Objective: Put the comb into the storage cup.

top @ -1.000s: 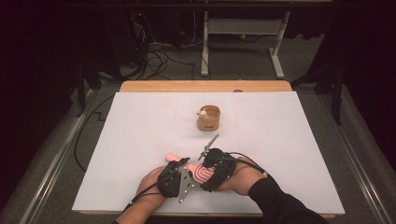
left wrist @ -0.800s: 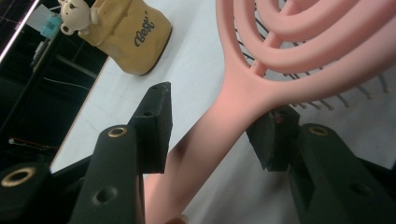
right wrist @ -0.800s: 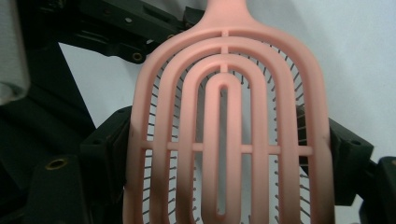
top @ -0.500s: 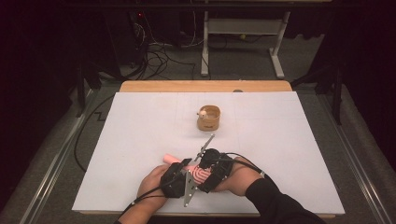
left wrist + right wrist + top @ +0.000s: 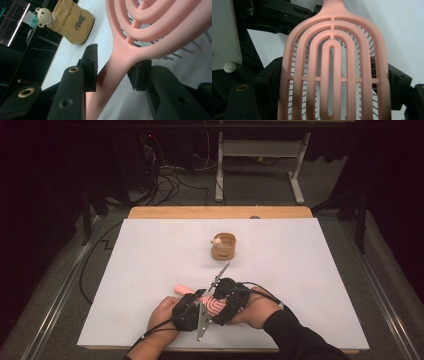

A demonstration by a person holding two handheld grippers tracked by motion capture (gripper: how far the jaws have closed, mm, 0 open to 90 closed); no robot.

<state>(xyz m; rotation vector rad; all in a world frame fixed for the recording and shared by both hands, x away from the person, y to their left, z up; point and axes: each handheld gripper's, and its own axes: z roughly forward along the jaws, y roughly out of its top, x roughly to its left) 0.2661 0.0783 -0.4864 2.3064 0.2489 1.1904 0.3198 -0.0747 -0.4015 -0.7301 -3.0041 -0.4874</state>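
A pink vented hairbrush [image 5: 215, 306] is held low over the white table near its front edge, with its handle end [image 5: 182, 290] sticking out to the left. My right gripper [image 5: 334, 82] is shut on the brush head, one pad on each long edge. My left gripper [image 5: 115, 71] has just been closing on the brush's neck [image 5: 117, 62], which runs up between its jaws with both pads against it. In the high view, the left gripper [image 5: 199, 301] and right gripper [image 5: 216, 309] meet over the brush, a hand behind each.
A tan fabric pouch [image 5: 223, 246] with a small bear figure [image 5: 45, 15] on its rim stands mid-table beyond the hands. The white table top [image 5: 150, 250] ends in a wooden strip at the far side. Cables and desk legs lie on the floor beyond.
The pink handle end has shifted slightly toward the front edge. Both hands have otherwise kept their places over the brush.
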